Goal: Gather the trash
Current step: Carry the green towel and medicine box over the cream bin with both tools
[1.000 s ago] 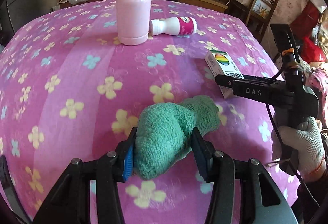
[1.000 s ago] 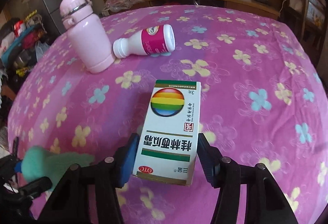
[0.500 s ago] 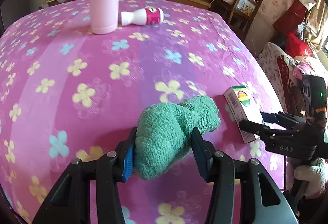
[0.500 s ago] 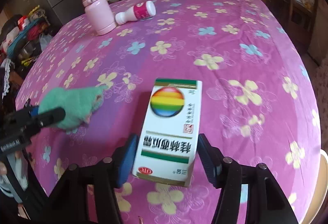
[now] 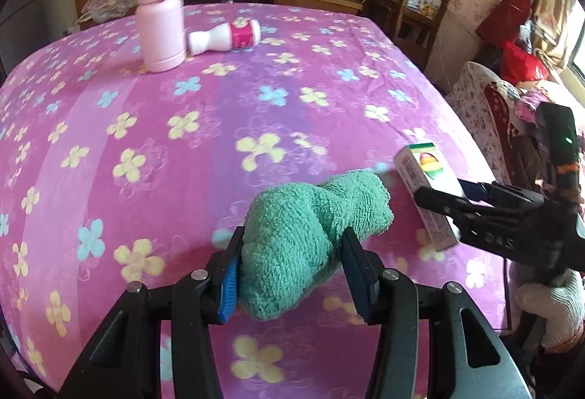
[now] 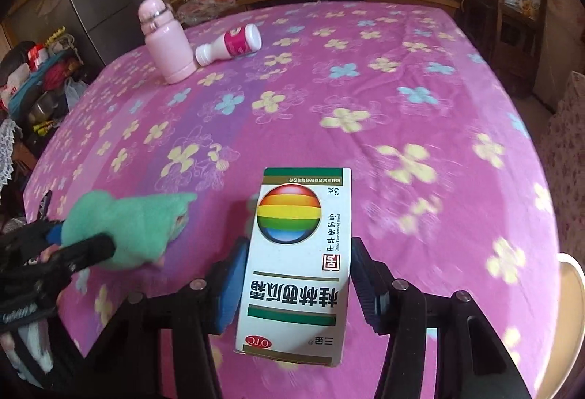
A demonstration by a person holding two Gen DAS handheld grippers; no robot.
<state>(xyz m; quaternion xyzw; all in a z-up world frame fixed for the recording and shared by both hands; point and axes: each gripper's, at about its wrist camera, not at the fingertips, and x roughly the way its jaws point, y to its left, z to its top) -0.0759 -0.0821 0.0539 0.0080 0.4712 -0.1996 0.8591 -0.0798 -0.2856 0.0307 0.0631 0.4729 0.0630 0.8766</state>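
Towel [image 5: 314, 216], green, is clamped between the left gripper's [image 5: 292, 271] pads near the bed's [image 5: 219, 128] front edge. Rightward, the box [image 6: 298, 260] sits between the right gripper's [image 6: 296, 285] closing jaws, pads touching its sides, at the right edge.

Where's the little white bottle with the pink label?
The white bottle lies on its side at the far left of the flowery tablecloth, just right of the upright pink flask.
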